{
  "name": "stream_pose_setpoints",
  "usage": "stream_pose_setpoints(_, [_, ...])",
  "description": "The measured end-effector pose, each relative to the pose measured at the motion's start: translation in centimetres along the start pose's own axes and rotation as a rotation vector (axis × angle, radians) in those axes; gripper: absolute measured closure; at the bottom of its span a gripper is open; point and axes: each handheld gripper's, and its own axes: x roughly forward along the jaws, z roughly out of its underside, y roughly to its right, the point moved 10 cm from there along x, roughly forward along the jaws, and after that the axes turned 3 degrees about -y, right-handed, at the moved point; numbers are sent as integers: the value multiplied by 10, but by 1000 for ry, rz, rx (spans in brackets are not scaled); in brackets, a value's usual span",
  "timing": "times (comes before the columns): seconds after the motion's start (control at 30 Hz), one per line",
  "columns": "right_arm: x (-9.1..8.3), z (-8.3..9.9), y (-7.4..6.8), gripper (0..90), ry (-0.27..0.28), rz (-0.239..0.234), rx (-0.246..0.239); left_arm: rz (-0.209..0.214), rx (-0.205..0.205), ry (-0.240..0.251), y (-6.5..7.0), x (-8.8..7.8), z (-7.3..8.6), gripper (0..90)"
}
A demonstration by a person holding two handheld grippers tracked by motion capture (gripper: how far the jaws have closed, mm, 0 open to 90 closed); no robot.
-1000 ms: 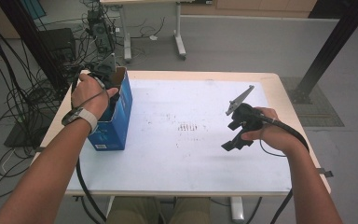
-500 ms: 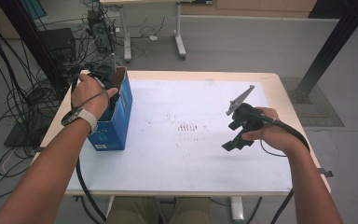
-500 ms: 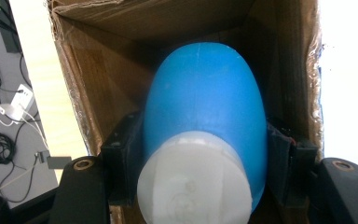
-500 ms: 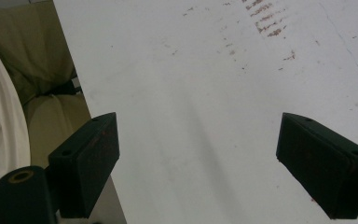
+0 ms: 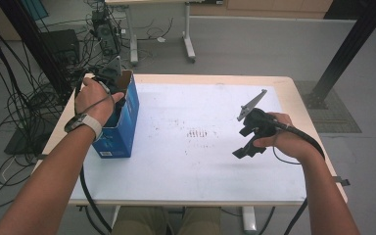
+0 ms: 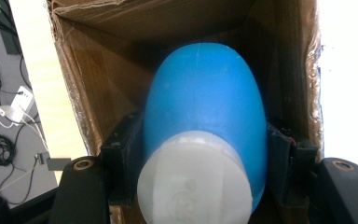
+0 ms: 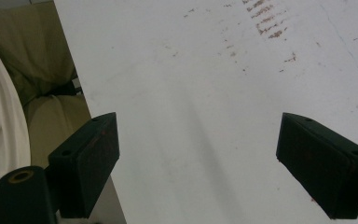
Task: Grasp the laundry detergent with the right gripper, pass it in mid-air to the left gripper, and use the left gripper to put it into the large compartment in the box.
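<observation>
A blue bottle (image 6: pixel 205 102) with a white cap (image 6: pixel 196 182) sits down inside an open cardboard box (image 6: pixel 88 70). My left gripper (image 6: pixel 205 154) is shut on it, with a black pad pressed against each side just above the cap. From above, that blue-sided box (image 5: pixel 122 129) stands at the table's left, and my left hand (image 5: pixel 94 98) reaches into its top. My right gripper (image 5: pixel 245 149) hovers over the right half of the white table (image 5: pixel 200 166). In its own view the right gripper (image 7: pixel 198 158) stands open with bare tabletop between the pads.
Faint reddish marks (image 5: pixel 198 133) speckle the table's middle. Cables and dark equipment (image 5: pixel 39 73) crowd the floor to the left. Another table's legs (image 5: pixel 188 39) stand behind, and a black post (image 5: pixel 342 54) rises at the right. The person's lap (image 7: pixel 32 93) lies past the near edge.
</observation>
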Motion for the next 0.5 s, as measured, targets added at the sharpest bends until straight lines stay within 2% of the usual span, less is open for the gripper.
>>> stream_pose_setpoints(0.5, [0,1,-1,132,2,-1,2,3,0,2,0,0,0,379])
